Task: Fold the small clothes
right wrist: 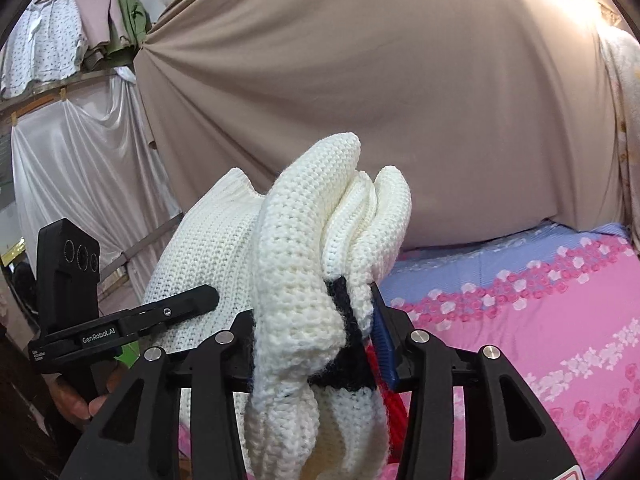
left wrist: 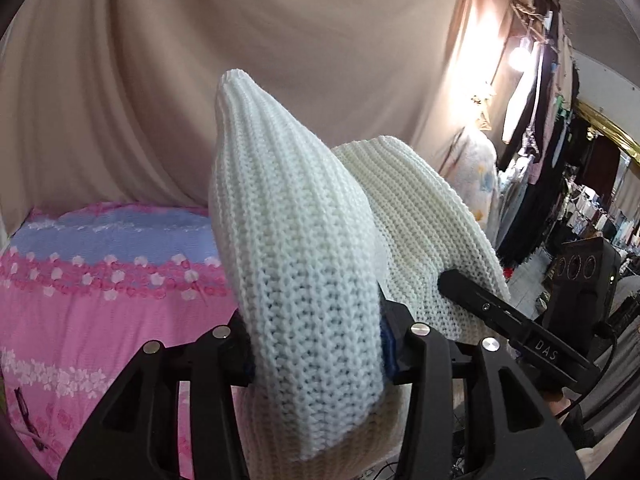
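Pinching one white knit sweater [left wrist: 304, 264], both grippers' fingers [left wrist: 390, 344] close; casings read "GenRobot.AI", "DAS"

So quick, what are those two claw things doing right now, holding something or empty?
Left gripper: closed on the white knit garment.
Right gripper: closed on a bunched part of the same knit, held up above the pink floral bedspread.

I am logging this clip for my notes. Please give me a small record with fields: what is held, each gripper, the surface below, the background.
item held: white knitted garment, with black and red parts seen in the right wrist view
left gripper: shut on the garment, bunched knit standing up between the fingers
right gripper: shut on the garment, several folds pinched together
garment position: lifted, not lying flat
surface below: pink and blue flowered bedcover
background: beige draped cloth; hanging clothes at the side
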Motion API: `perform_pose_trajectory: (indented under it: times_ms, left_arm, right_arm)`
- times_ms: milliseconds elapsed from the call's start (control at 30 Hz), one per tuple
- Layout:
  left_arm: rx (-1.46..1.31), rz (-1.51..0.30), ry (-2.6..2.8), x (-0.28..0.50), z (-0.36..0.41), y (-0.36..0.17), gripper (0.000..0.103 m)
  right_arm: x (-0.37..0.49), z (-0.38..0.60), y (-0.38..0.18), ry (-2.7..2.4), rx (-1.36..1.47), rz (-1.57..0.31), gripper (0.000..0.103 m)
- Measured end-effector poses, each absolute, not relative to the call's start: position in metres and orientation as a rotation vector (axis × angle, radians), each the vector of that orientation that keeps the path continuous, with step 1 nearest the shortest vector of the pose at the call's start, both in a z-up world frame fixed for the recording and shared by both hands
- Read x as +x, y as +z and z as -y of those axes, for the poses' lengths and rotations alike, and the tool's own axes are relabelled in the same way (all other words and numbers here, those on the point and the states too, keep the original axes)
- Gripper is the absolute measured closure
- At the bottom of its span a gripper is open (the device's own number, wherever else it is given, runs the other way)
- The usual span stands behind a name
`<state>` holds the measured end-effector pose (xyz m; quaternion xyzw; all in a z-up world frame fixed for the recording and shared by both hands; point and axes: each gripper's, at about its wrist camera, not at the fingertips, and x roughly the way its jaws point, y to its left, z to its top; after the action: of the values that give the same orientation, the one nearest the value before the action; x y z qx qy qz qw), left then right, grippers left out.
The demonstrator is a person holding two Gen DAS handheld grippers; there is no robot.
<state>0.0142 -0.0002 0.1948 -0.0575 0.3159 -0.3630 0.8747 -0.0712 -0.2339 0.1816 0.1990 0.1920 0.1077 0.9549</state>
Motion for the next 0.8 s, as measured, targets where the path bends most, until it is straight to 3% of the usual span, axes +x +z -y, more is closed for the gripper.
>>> perform_pose_trajectory:
  times_ms: [67, 167, 300, 367, 433, 733, 767, 800]
  left_arm:
    - [-0.111, -0.708, -0.724, 0.031, -0.013, 0.157, 0.053]
    - [-0.099, -0.825, -0.618, 0.061, -0.034, 0.058, 0.032]
    - [-0.163, -1.075, -0.407, 0.077, -0.077, -0.055, 0.034]
    - [-0.263, -1.103, -0.399, 0.067, -0.099, -0.07, 0.032]
    - [-0.287, -1.106, -0.4, 0.062, -0.105, -0.073, 0.025]
    - [-0.238, -1.17, -0.325, 0.072, -0.089, -0.091, 0.022]
    - [-0.228, -1.174, -0.326, 0.072, -0.087, -0.091, 0.022]
    - [-0.207, -1.178, -0.319, 0.073, -0.083, -0.091, 0.022]
  right_arm:
    - [-0.049, 0.217, 0.146, 0.226, 0.389, -0.452, 0.049]
    - [-0.02, 0.195, 0.058, 0.182, 0.318, -0.6, 0.042]
    - [-0.014, 0.186, -0.035, 0.072, 0.38, -0.901, 0.047]
    - [-0.03, 0.183, -0.039, 0.08, 0.424, -0.885, 0.046]
    - [-0.033, 0.174, -0.042, 0.087, 0.392, -0.897, 0.037]
    - [0.011, 0.151, -0.089, 0.165, 0.558, -1.047, 0.037]
    - [0.015, 0.147, -0.093, 0.179, 0.557, -1.061, 0.046]
    - [0.019, 0.142, -0.096, 0.176, 0.531, -1.073, 0.081]
